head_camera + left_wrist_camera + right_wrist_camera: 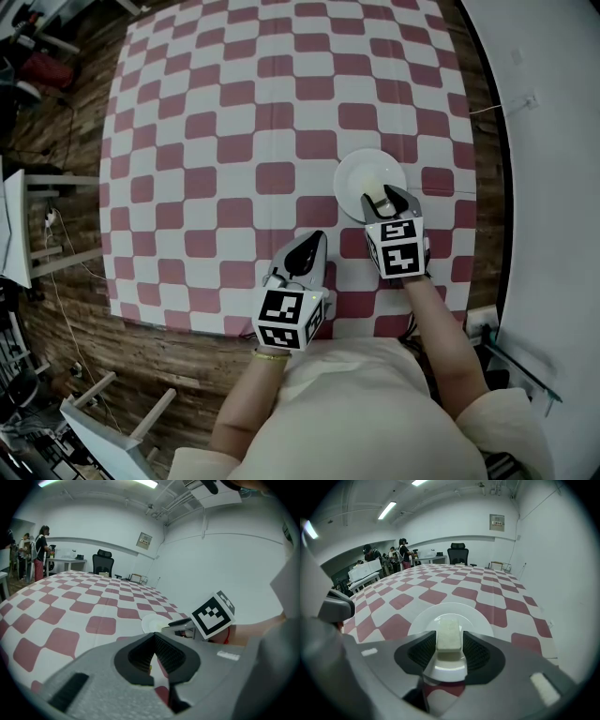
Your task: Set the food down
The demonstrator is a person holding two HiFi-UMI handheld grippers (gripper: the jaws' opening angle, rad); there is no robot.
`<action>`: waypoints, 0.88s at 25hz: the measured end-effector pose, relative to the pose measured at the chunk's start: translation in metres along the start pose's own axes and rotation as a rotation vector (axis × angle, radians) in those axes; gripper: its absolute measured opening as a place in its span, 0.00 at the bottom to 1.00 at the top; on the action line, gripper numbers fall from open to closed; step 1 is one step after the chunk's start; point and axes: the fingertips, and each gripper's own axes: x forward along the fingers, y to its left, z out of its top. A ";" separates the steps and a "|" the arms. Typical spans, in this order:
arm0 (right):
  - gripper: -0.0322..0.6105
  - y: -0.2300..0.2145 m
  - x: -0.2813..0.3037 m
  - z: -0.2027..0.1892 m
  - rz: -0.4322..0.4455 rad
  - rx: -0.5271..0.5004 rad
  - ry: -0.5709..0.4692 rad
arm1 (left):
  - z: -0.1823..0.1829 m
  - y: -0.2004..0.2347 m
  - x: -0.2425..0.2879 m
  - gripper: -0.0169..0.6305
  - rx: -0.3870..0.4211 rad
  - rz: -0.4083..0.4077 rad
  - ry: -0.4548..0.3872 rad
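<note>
spread wide at the right gripper, ridged pads just beside a pale block of food on both sides, no squeeze on it to be seen. resting flat on a white plate, toward the near side. near rim of the plate covered by the gripper's own grey body.

pressed together at the tips at the left gripper, nothing between. low over the near edge of the table, left of the plate and apart from it, closer to the body than the right gripper. from this side, most of the plate screened by the right gripper's marker cube.

all around, a red-and-white chequered cloth over the whole tabletop. on the right, a white wall close along the table's edge, with a small framed sign higher up. on the left and near side, a wooden floor with white furniture standing on it. past the far end of the table, a black office chair. further back on the left, people standing by a desk.
</note>
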 end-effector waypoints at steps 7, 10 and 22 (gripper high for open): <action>0.34 0.002 -0.012 0.005 -0.008 -0.001 -0.033 | 0.000 -0.005 -0.005 0.03 0.004 -0.014 -0.015; 0.34 0.005 -0.021 0.007 -0.007 0.006 -0.053 | 0.001 -0.007 -0.009 0.03 0.008 -0.014 -0.023; 0.34 0.026 -0.052 0.004 -0.019 0.046 -0.112 | -0.010 -0.012 -0.033 0.03 0.031 -0.045 -0.028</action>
